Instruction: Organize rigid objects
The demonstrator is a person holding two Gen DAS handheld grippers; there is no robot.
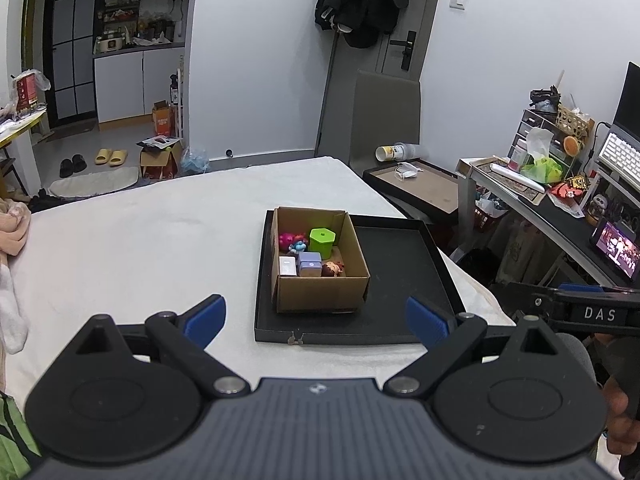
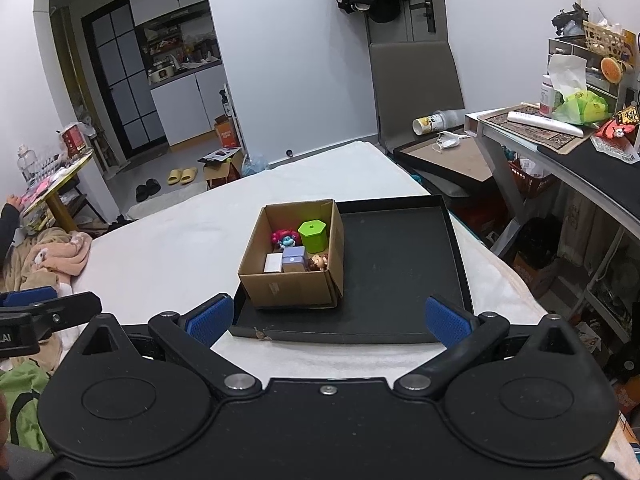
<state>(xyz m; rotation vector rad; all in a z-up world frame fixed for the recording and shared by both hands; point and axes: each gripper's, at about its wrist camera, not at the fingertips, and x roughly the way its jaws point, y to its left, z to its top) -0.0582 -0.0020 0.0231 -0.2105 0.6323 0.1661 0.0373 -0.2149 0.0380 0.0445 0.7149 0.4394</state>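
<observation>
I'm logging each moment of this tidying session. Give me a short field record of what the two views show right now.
surface: white bed cover
tray: black tray lying on the cover
box: open cardboard box standing in the tray's left part
box contents: green container, purple box, white box, blue and pink toy, brown toy
left tool: open, holding nothing, short of the tray
right tool: open, holding nothing, short of the tray
</observation>
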